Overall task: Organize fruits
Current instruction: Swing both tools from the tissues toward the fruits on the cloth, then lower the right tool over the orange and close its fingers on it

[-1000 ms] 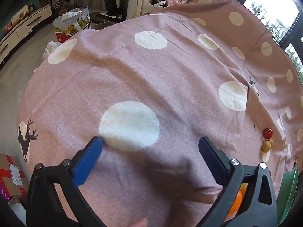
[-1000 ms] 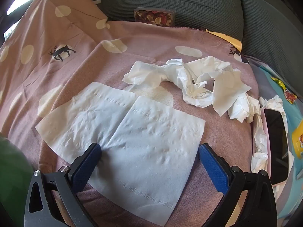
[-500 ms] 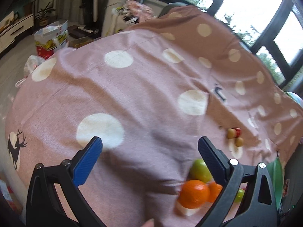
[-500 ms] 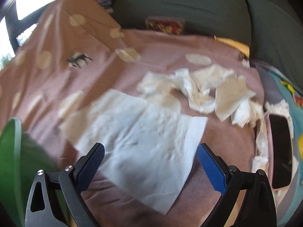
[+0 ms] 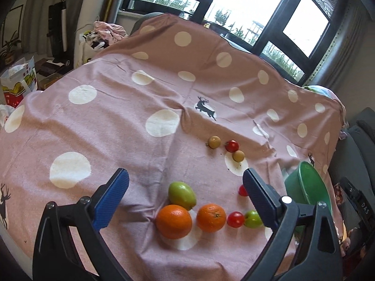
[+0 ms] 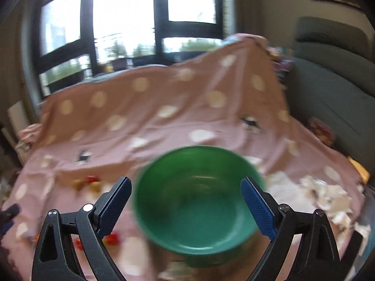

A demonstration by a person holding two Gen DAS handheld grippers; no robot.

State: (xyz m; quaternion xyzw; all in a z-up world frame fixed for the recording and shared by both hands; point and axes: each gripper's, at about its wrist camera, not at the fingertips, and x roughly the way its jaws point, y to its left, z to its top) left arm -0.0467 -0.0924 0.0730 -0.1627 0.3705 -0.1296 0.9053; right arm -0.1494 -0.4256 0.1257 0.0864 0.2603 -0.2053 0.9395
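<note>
Fruit lies on a pink dotted cloth (image 5: 121, 121). In the left wrist view two oranges (image 5: 174, 221) (image 5: 211, 217) sit side by side below a green apple (image 5: 182, 194). A red tomato (image 5: 235, 219) and a small green fruit (image 5: 252, 219) lie right of them. Farther off are two brownish fruits (image 5: 214, 142) (image 5: 238, 156) and a red tomato (image 5: 232, 146). A green bowl (image 5: 307, 188) stands at the right. My left gripper (image 5: 185, 188) hangs open above the apple. My right gripper (image 6: 186, 197) is open, with the empty green bowl (image 6: 199, 199) framed between its fingers; the view is blurred.
Crumpled white tissues (image 6: 323, 194) lie right of the bowl. A grey-green sofa (image 6: 332, 89) stands behind at the right, with windows (image 5: 246, 7) at the back. A printed paper bag (image 5: 17, 82) stands on the floor at the left.
Both views have swung. The left one turned right onto the fruit and bowl. The right one left the flat tissues and now faces the green bowl.
</note>
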